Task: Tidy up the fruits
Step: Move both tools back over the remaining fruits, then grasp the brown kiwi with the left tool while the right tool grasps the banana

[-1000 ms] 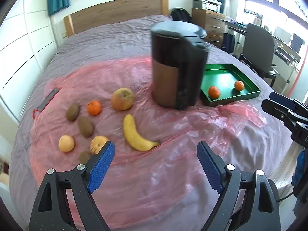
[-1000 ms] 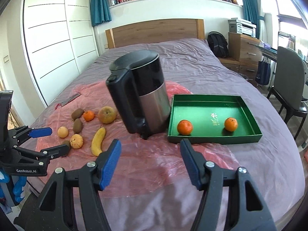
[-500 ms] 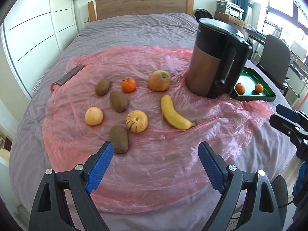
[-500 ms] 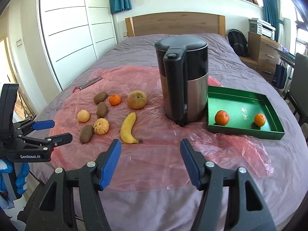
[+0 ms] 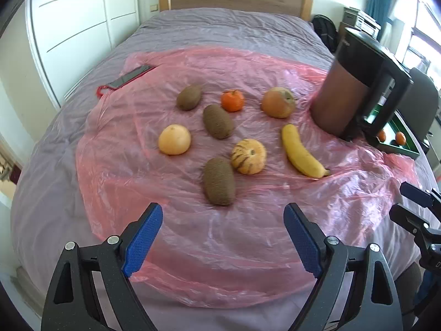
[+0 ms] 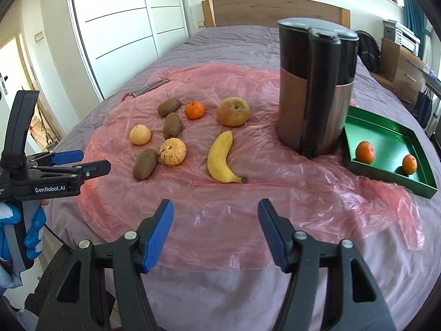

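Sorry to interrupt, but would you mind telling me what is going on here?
A person holds a gripper in each hand over a bed, sorting fruit. The left gripper and right gripper are both open and empty. Two tangerines lie in the green tray; a banana, apple, kiwis and other fruit wait on the pink plastic sheet beside a kettle.

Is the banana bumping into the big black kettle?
Apart. The right wrist view shows bare pink plastic sheet between the banana and the kettle.
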Available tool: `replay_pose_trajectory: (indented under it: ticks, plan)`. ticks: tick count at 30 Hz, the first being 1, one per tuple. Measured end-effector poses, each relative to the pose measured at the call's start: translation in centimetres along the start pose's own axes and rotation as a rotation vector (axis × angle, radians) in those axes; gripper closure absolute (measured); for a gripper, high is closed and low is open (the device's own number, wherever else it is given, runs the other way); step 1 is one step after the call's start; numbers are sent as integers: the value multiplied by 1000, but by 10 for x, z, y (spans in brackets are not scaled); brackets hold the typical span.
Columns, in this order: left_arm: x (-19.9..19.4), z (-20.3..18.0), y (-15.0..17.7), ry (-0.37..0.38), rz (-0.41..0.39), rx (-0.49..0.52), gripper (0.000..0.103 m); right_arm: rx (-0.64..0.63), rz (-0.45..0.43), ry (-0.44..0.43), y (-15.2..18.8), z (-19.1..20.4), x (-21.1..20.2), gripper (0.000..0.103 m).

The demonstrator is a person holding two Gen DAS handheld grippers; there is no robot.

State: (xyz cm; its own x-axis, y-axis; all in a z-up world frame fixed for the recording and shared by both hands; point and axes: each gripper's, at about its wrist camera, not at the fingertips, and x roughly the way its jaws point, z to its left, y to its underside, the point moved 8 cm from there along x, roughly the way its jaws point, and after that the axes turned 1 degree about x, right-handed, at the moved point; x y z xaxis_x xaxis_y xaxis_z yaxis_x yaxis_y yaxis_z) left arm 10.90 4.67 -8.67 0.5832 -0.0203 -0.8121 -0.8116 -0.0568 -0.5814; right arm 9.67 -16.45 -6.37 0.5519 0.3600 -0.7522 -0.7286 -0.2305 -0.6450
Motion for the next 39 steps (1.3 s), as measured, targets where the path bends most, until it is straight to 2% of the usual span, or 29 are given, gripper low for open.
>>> replay_pose_trajectory:
  ticks: [4,11,14,17,19,29,35,38,39]
  plan:
    - [17,17,2,0,24,-39,17,-16,27,-14,-6,7,22,16]
    - [56,20,-1,-18,82,-34,17,-46,77,-19,-26,14,72,16]
    - [74,18,-5,-25,105,-22,18,-48,103,-24,-35,13,97,23]
    - [93,18,-7,-36,140,-22,22,-39,131,-24,-40,11,121,31]
    - [104,17,-7,-41,162,-22,26,-29,150,-28,-43,9,136,43]
    - [129,12,-4,-48,205,-13,33,4,243,-36,-42,-4,185,60]
    - [137,10,-5,-60,211,12,43,-11,272,-29,-38,-2,198,63]
    - [138,7,-5,-44,206,17,55,-16,283,-24,-35,-3,201,73]
    - [138,6,-5,-35,201,18,66,-12,284,-24,-35,-4,202,83]
